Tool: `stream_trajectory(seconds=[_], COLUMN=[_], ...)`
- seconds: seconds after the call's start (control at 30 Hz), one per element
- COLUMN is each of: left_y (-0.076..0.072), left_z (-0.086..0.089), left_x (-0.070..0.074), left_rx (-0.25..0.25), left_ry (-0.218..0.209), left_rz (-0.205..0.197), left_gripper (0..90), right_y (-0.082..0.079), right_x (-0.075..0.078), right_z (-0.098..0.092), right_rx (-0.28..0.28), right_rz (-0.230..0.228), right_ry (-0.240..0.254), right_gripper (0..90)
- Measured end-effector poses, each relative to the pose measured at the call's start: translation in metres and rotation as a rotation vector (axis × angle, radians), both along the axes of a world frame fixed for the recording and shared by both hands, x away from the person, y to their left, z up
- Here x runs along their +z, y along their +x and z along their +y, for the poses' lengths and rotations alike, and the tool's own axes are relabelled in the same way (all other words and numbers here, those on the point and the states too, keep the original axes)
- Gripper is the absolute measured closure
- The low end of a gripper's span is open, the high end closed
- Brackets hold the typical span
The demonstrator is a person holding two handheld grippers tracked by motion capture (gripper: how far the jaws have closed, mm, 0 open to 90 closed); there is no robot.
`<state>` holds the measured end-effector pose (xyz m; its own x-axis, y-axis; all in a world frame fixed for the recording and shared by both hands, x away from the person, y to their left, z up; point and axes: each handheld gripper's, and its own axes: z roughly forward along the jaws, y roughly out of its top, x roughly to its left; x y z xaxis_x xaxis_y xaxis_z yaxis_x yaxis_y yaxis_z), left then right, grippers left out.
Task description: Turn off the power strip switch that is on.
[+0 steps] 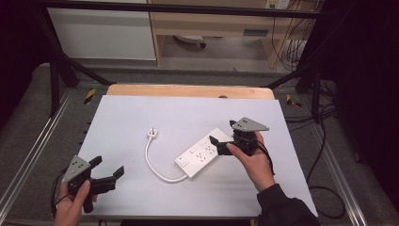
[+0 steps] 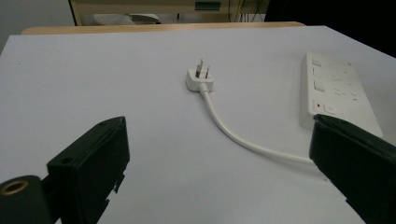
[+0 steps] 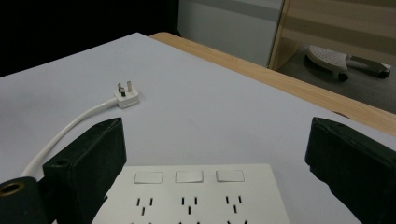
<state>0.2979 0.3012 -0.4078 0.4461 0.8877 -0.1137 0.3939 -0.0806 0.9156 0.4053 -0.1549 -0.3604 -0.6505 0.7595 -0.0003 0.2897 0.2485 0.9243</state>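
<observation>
Power strip (image 3: 196, 196) cut off below.

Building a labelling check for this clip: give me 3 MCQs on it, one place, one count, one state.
1. Where does the white three-pin plug lie?
A. left of the white rectangular power strip
B. on top of the strip
C. off the table

2. How many rocker switches run along the strip's far row in the right gripper view?
A. one
B. three
C. five

3. How do the right tongs stand?
A. shut on the cord
B. open over the strip's end
C. shut on the plug

Key: 1 A, the plug rests on the white sheet, left of the strip; 2 B, three switches in a row; 3 B, jaws apart either side of the strip.
</observation>
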Motion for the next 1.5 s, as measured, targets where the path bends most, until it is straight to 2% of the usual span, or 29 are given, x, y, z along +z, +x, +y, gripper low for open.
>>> stream_trajectory(seconds=[0.2, 0.33, 0.43, 0.53, 0.67, 0.73, 0.77, 0.8, 0.83, 0.87, 0.9, 0.93, 1.0, 1.03, 1.07, 1.1, 1.3, 1.5], left_y=[0.0, 0.0, 0.0, 0.0, 0.0, 0.0, 0.0, 0.0, 0.0, -0.001, -0.001, -0.001, -0.001, -0.001, -0.001, 0.0, 0.001, 0.001], left_z=[0.001, 0.001, 0.0, 0.0, 0.001, 0.001, 0.001, 0.0, 0.0, -0.001, -0.001, -0.001, -0.001, -0.001, -0.001, -0.001, -0.002, -0.003], left_x=[-0.001, -0.001, 0.0, 0.0, -0.001, -0.001, -0.001, 0.0, 0.0, 0.0, 0.0, 0.0, 0.0, 0.0, 0.0, 0.0, 0.0, 0.0], left_rx=[-0.002, 0.0, -0.005, -0.006, -0.002, -0.003, -0.003, -0.005, -0.007, -0.008, -0.011, -0.011, -0.012, -0.012, -0.013, -0.013, -0.016, -0.017], left_ry=[-0.001, -0.007, 0.0, 0.002, -0.005, -0.006, -0.007, -0.005, -0.006, -0.001, -0.001, -0.001, -0.005, -0.005, -0.005, -0.001, 0.001, 0.004], left_rz=[0.001, 0.0, 0.002, 0.003, 0.002, 0.002, 0.003, 0.001, 0.0, -0.002, 0.0, -0.001, 0.0, 0.001, 0.0, 0.001, 0.0, -0.002], left_gripper=[5.0, 5.0, 5.0, 4.9, 5.0, 4.9, 4.9, 5.0, 5.0, 5.0, 5.0, 4.9, 5.0, 5.0, 5.0, 4.9, 4.9, 5.0], right_y=[0.004, 0.005, 0.008, 0.009, 0.01, 0.01, 0.01, 0.01, 0.01, 0.01, 0.01, 0.011, 0.011, 0.011, 0.011, 0.012, 0.019, 0.022], right_x=[0.0, 0.001, 0.001, 0.0, 0.0, 0.0, 0.0, 0.0, 0.0, 0.0, 0.0, -0.001, -0.002, -0.003, -0.003, -0.004, -0.01, -0.015], right_z=[0.008, 0.012, 0.018, 0.021, 0.029, 0.03, 0.031, 0.033, 0.033, 0.034, 0.034, 0.036, 0.036, 0.036, 0.036, 0.036, 0.038, 0.041], right_rx=[0.012, 0.017, 0.034, 0.039, 0.051, 0.052, 0.05, 0.052, 0.052, 0.058, 0.058, 0.06, 0.06, 0.056, 0.056, 0.053, 0.053, 0.056], right_rz=[0.026, 0.026, 0.029, 0.03, 0.014, 0.014, 0.011, 0.008, 0.008, 0.004, 0.004, -0.004, -0.004, -0.015, -0.015, -0.016, -0.022, -0.009], right_ry=[0.0, -0.007, -0.011, -0.017, -0.032, -0.031, -0.034, -0.035, -0.035, -0.038, -0.038, -0.054, -0.056, -0.064, -0.064, -0.065, -0.066, -0.064], right_gripper=[4.2, 5.6, 12.6, 14.6, 25.2, 27.7, 31.0, 37.9, 37.9, 44.6, 44.6, 51.2, 54.1, 61.4, 61.4, 67.2, 79.8, 86.2])
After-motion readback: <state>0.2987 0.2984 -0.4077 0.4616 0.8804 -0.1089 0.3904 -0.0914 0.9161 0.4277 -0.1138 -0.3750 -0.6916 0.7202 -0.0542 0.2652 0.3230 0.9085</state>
